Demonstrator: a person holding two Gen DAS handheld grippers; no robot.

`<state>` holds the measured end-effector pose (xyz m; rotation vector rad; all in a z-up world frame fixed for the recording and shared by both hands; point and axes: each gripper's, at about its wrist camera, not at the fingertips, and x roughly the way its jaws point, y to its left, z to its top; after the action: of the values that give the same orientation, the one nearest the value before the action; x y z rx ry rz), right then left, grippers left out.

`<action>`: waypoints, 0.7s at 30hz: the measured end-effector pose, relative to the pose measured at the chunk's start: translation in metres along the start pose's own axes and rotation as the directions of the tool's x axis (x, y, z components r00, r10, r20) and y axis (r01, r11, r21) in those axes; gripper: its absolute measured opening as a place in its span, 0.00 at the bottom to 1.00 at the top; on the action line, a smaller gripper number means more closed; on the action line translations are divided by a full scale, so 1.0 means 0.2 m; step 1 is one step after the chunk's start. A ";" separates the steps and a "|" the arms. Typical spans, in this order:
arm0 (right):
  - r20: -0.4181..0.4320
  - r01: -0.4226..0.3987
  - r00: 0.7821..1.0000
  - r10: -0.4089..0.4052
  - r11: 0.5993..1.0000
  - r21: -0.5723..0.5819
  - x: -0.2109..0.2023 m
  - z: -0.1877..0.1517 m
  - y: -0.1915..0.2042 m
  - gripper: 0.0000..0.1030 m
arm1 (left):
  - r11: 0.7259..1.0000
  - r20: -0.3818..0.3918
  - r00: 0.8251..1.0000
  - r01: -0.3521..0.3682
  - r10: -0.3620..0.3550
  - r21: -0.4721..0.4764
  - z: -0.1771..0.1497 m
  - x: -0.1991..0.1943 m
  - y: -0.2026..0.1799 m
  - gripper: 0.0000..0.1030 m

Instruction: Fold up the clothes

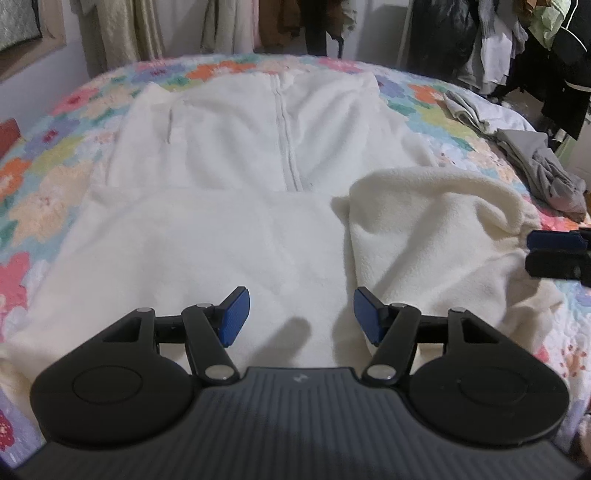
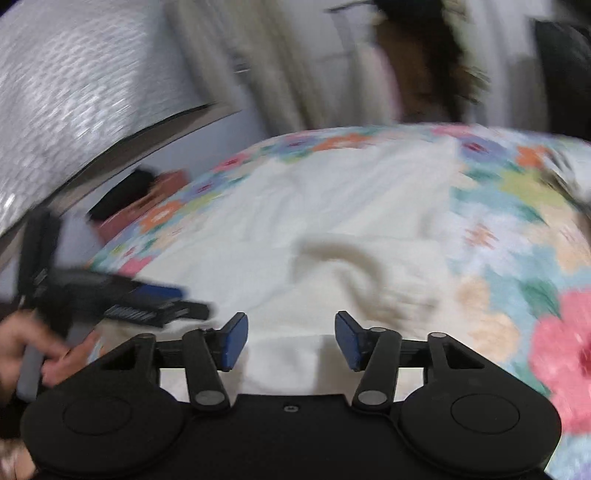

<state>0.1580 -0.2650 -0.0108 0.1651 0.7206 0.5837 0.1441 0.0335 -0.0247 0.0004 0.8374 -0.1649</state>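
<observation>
White fleece jacket (image 1: 229, 155) lies spread on the floral quilt (image 1: 48, 155), zipper up. Left gripper (image 1: 301, 317) and right gripper (image 2: 291, 341) hover over it, jaws apart, empty.

A floral quilt (image 1: 48, 155) covers the bed, with garments hanging (image 1: 491, 55) behind and curtains (image 1: 122, 33) at the wall.

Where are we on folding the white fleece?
Done: one sleeve lies across the white fleece jacket, below its zipper. In hand: nothing; left gripper and right gripper are both open and empty. Left: the bunched sleeve needs flattening, then the body fold. Grey clothes still wait.
</observation>
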 end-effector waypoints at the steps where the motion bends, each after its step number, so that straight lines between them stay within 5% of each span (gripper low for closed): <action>1: -0.009 0.031 0.999 -0.031 0.999 0.022 0.01 -0.01 -0.04 0.62 | 1.000 0.009 1.000 -0.004 0.004 0.023 0.00 -0.01 -0.02 0.58; 7: -0.107 0.115 0.988 -0.108 0.991 0.063 0.14 -0.04 -0.14 0.65 | 0.988 0.072 0.997 0.001 -0.012 0.152 -0.02 -0.06 -0.18 0.59; 12: -0.064 0.184 0.982 -0.177 0.976 0.119 0.07 -0.02 -0.19 0.67 | 0.982 0.088 0.996 -0.024 0.008 0.188 -0.04 -0.07 -0.21 0.60; 17: -0.057 0.154 0.988 -0.144 0.953 0.261 0.01 -0.03 -0.33 0.67 | 0.996 0.000 1.000 0.026 -0.026 0.091 -0.04 -0.01 -0.15 0.59; 21: -0.099 0.095 0.993 -0.069 0.952 0.292 0.12 -0.08 -0.34 0.66 | 0.995 0.012 1.000 0.016 -0.017 0.098 -0.05 0.00 -0.16 0.59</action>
<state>0.1922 -0.3097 -0.0588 0.3880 0.8946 0.4027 0.1315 0.0027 -0.0298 0.0844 0.8164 -0.2214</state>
